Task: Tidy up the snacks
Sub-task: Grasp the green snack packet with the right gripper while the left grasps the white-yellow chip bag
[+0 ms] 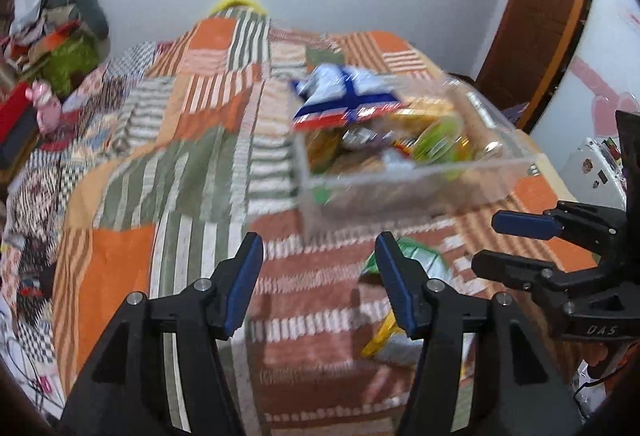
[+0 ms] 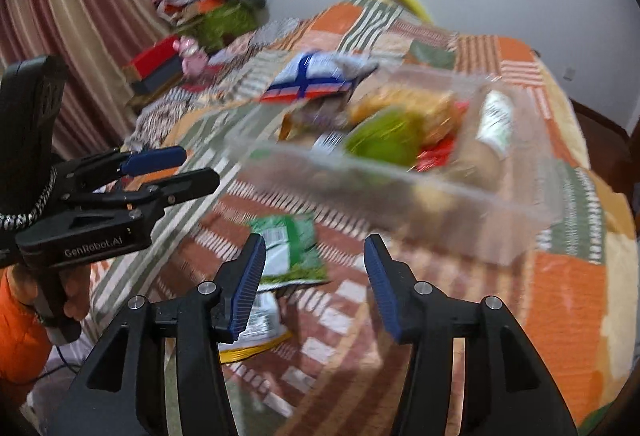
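Note:
A clear plastic bin [image 1: 420, 188] [image 2: 400, 208] sits on the patchwork bedspread and holds several snack packets. A blue, white and red packet [image 1: 344, 102] [image 2: 310, 82] lies over its far-left corner. A green packet [image 2: 290, 250] [image 1: 416, 256] and a yellow-edged packet [image 2: 256, 328] [image 1: 394, 340] lie on the bed in front of the bin. My left gripper [image 1: 318, 278] is open and empty, left of these loose packets. My right gripper [image 2: 314, 276] is open and empty, just above the green packet. Each gripper shows in the other's view, the right one [image 1: 504, 240] and the left one [image 2: 192, 166].
The patchwork bedspread [image 1: 160, 164] covers the whole bed. A pile of clothes [image 1: 60, 32], a red and dark box [image 2: 158, 70] and a pink toy [image 2: 192, 54] lie at the far left. A wooden door [image 1: 548, 8] stands at the right.

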The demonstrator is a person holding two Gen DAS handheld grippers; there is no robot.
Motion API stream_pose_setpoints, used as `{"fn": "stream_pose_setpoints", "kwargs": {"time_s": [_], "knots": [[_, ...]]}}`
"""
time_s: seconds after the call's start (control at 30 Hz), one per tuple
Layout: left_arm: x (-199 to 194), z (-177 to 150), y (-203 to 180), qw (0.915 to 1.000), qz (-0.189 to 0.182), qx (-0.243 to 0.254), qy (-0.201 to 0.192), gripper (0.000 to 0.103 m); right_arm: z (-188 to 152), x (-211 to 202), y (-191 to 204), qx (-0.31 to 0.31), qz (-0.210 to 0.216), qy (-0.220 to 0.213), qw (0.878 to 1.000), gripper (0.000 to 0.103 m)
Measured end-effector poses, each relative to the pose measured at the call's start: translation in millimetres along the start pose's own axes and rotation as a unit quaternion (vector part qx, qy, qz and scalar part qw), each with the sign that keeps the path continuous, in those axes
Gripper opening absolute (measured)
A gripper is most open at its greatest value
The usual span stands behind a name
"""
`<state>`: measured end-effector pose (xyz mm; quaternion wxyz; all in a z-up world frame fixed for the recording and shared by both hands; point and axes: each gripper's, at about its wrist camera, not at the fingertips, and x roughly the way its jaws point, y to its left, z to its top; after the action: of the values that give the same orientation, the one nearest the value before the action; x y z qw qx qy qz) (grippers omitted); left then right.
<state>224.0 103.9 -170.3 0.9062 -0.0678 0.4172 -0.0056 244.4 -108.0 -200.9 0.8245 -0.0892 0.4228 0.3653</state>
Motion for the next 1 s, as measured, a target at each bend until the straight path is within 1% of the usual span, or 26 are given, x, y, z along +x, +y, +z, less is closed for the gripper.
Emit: {"fn": "stream_pose_setpoints", "kwargs": {"time_s": [0.13, 0.37, 0.5, 0.6, 0.83, 1.0], "knots": [[6, -13, 11, 0.9999, 0.006, -0.007, 0.014, 0.058, 1, 21, 6, -0.002, 0.009, 0.023, 1.000, 0.048], [18, -29, 19, 0.9993, -0.001, -0.015, 0.035, 0.061, 9, 48, 11, -0.011, 0.017, 0.052, 0.998, 0.048], [23, -35, 19, 0.9986, -0.011, -0.020, 0.047, 0.062, 8, 60, 15, -0.025, 0.005, 0.071, 0.997, 0.047], [24, -36, 15, 0.9983, -0.018, -0.017, 0.052, 0.062, 5, 58, 15, -0.024, 0.006, 0.068, 0.997, 0.043], [14, -38, -7, 0.9974, -0.042, -0.008, 0.058, 0.065, -4, 34, 10, -0.027, -0.013, 0.048, 0.998, 0.041], [6, -42, -32, 0.9963, -0.057, 0.009, 0.063, 0.071, -15, 8, -2, -0.006, -0.025, 0.027, 0.999, 0.041]]}}
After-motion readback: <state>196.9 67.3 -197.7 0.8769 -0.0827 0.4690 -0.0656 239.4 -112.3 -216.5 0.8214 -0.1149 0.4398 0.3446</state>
